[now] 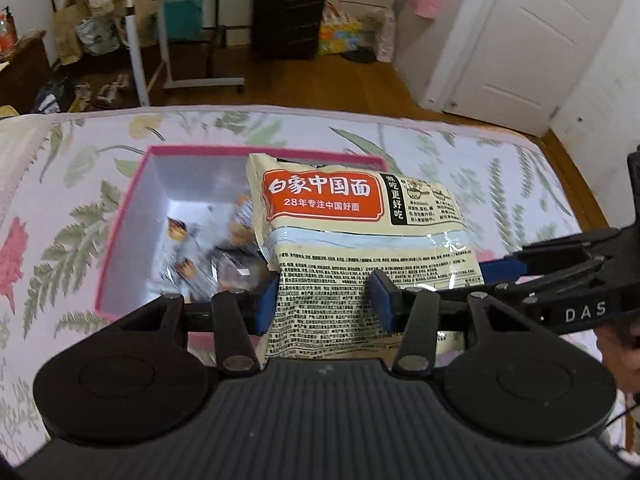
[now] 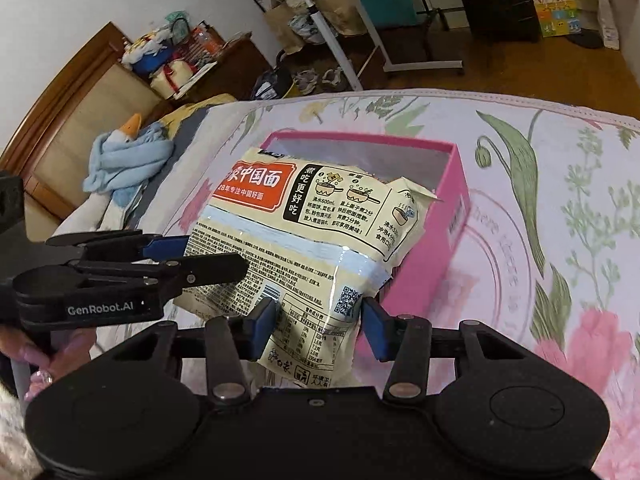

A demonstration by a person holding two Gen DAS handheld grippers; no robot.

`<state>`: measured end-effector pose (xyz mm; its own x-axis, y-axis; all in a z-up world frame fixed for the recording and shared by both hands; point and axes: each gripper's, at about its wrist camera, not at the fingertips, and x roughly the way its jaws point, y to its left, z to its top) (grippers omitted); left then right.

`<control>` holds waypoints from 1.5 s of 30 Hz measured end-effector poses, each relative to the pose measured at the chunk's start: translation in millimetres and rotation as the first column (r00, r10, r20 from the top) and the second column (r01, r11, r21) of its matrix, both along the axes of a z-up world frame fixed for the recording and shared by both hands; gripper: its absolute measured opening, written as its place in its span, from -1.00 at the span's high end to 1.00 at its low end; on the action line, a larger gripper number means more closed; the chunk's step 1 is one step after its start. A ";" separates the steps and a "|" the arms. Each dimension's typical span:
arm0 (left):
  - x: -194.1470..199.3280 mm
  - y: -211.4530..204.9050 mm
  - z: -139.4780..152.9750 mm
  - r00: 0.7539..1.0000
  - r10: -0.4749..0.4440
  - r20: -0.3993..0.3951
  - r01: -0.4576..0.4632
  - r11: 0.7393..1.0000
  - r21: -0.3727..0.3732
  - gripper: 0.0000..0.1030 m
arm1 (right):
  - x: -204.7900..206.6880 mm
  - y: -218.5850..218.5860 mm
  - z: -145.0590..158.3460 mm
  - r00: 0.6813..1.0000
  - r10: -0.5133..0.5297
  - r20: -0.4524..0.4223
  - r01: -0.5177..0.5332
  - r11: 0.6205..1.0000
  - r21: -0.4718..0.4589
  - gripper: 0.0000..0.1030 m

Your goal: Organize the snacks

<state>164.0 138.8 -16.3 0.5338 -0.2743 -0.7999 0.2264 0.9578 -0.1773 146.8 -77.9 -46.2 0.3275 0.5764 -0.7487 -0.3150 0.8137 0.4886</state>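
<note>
1. Spread over the bed, a floral bedsheet (image 1: pixel 500 168) is carrying an open pink cardboard box (image 1: pixel 132 216).
2. Cream plastic noodle multipack (image 1: pixel 360 240) is hanging over the box's right half, both claws clamping its near edge: left gripper (image 1: pixel 324 300), right gripper (image 2: pixel 318 328).
3. It is probably handling light, crinkly and slippery with brittle contents; gripping seams suits.
4. Box's left half is looking free beside small snacks (image 1: pixel 180 236).

Black tongs (image 2: pixel 318 324) with blue pads (image 2: pixel 262 322), white "GenRobot.AI" lettering.
</note>
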 end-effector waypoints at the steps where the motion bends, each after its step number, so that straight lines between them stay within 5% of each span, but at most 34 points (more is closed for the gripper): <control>1: 5.8 2.5 -3.2 1.000 0.011 0.007 -0.011 1.000 0.000 0.10 | 6.7 3.4 -3.7 1.000 -0.009 -0.011 0.009 1.000 0.005 -0.04; 5: 25.3 7.0 -23.0 0.997 0.057 0.046 -0.058 0.998 0.037 0.06 | 27.2 18.9 -19.4 0.998 -0.012 -0.055 0.013 1.000 0.019 -0.08; 9: 32.4 1.3 -53.9 0.994 0.095 0.062 -0.100 0.991 0.084 -0.03 | 34.7 41.3 -36.6 1.000 -0.003 -0.002 0.003 0.998 -0.063 -0.09; 13: 31.8 6.9 -72.5 0.992 0.122 0.040 -0.123 0.992 0.038 -0.04 | 29.9 48.7 -42.6 0.999 0.018 0.048 -0.011 0.991 -0.135 -0.10; 20: 2.4 -21.1 -60.1 0.990 0.066 0.128 -0.094 0.968 0.233 -0.08 | -30.9 41.0 -17.0 0.940 0.018 0.341 0.052 0.980 -0.194 -0.22; 29: -46.1 -25.9 -38.4 0.981 0.135 0.142 -0.147 0.986 0.078 -0.08 | -89.7 -13.2 -7.7 0.915 -0.089 0.392 0.181 0.962 -0.203 -0.22; 45: -130.4 -64.6 38.6 0.985 0.012 0.172 -0.014 1.000 0.006 -0.09 | -184.3 -81.2 49.3 0.833 -0.317 0.453 0.445 0.871 -0.208 -0.30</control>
<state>33.5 74.1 22.2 0.6672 -0.2610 -0.6977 0.2404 0.9619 -0.1300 -37.5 -159.1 3.1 0.7751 0.1172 -0.6208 -0.0607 0.9919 0.1115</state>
